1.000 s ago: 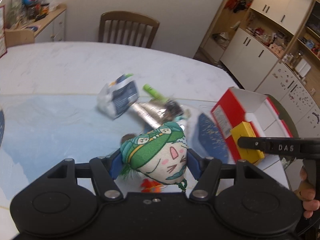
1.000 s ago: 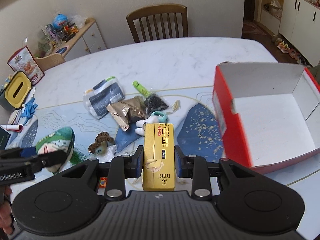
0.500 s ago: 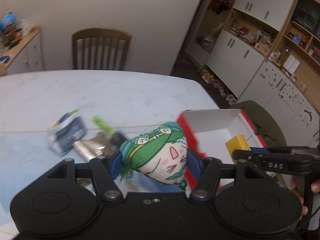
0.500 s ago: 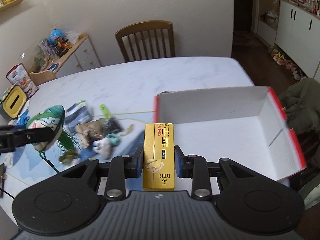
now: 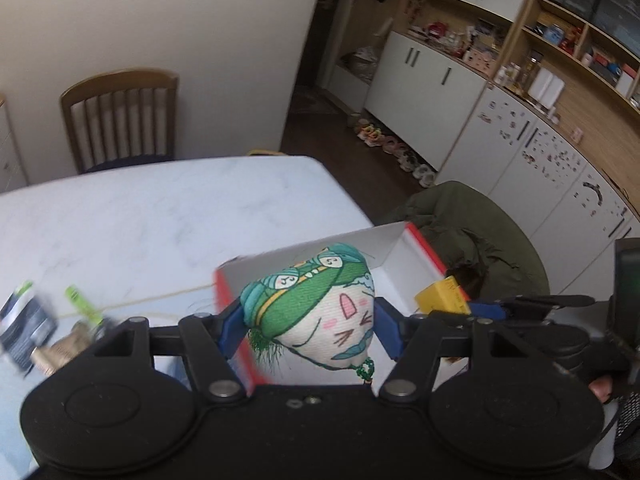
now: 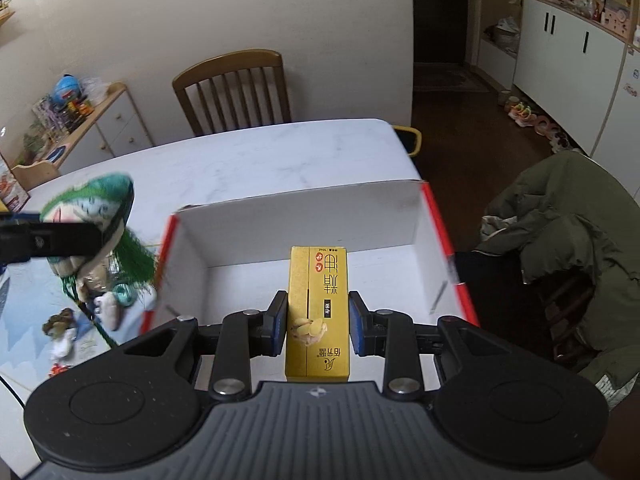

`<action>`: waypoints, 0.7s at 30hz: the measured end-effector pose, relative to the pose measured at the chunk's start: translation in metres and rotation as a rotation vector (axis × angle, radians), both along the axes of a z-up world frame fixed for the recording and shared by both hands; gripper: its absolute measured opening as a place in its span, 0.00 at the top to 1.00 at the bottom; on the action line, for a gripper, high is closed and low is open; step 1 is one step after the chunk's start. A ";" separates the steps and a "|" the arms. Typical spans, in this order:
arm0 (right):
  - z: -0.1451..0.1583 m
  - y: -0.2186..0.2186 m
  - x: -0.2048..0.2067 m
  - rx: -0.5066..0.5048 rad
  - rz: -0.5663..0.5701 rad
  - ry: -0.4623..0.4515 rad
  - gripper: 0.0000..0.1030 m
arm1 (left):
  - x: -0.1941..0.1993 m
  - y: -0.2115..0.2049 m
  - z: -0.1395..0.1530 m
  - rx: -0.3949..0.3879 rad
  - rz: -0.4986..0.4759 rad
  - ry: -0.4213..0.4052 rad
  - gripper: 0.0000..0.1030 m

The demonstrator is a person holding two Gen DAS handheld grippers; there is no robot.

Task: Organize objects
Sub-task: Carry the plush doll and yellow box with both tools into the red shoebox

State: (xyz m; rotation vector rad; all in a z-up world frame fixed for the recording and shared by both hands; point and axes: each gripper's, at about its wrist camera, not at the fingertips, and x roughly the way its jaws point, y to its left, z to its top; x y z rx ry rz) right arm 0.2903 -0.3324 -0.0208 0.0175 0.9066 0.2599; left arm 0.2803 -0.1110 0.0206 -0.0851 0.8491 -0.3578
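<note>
yellow box (image 6: pixel 318 312) printed with chinese characters, including 精油

both hand-held grippers, left (image 5: pixel 307 322) and right (image 6: pixel 317 322), clamped, side by side.

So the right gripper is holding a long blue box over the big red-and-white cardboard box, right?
Not quite: the long box is yellow-gold, not blue, as the right wrist view shows. Only the finger pads are blue. The rest is right: the right gripper is holding it over the open red-and-white cardboard box.
</note>
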 end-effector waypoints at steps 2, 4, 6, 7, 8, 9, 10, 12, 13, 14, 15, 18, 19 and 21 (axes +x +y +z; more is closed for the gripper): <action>-0.007 -0.004 0.006 -0.012 0.000 0.005 0.71 | 0.007 -0.014 -0.002 0.007 -0.011 -0.004 0.37; -0.017 -0.009 0.012 -0.026 0.000 0.011 0.71 | 0.014 -0.027 -0.007 0.015 -0.019 -0.001 0.37; -0.029 -0.013 0.018 -0.037 -0.002 0.027 0.71 | 0.021 -0.039 -0.018 0.037 -0.025 0.001 0.37; -0.035 -0.014 0.020 -0.044 -0.002 0.036 0.71 | 0.023 -0.045 -0.023 0.052 -0.028 0.003 0.37; -0.041 -0.013 0.024 -0.051 0.003 0.046 0.71 | 0.027 -0.050 -0.030 0.063 -0.030 0.007 0.38; -0.046 -0.013 0.026 -0.060 0.010 0.055 0.71 | 0.031 -0.054 -0.037 0.070 -0.031 0.012 0.38; -0.052 -0.011 0.028 -0.071 0.017 0.064 0.71 | 0.034 -0.057 -0.043 0.075 -0.033 0.021 0.38; -0.062 -0.008 0.032 -0.093 0.044 0.080 0.71 | 0.042 -0.064 -0.058 0.086 -0.035 0.043 0.38; -0.068 -0.006 0.034 -0.106 0.053 0.087 0.71 | 0.047 -0.066 -0.066 0.087 -0.034 0.058 0.38; -0.072 -0.003 0.036 -0.117 0.065 0.095 0.71 | 0.052 -0.068 -0.074 0.088 -0.033 0.079 0.38; -0.077 -0.002 0.038 -0.124 0.078 0.105 0.71 | 0.057 -0.070 -0.082 0.091 -0.032 0.099 0.38; -0.087 0.002 0.042 -0.138 0.102 0.126 0.71 | 0.066 -0.074 -0.104 0.104 -0.033 0.157 0.38; -0.091 0.003 0.044 -0.138 0.108 0.137 0.71 | 0.069 -0.075 -0.111 0.117 -0.028 0.167 0.38; -0.096 0.005 0.047 -0.137 0.125 0.164 0.71 | 0.073 -0.077 -0.121 0.135 -0.024 0.191 0.38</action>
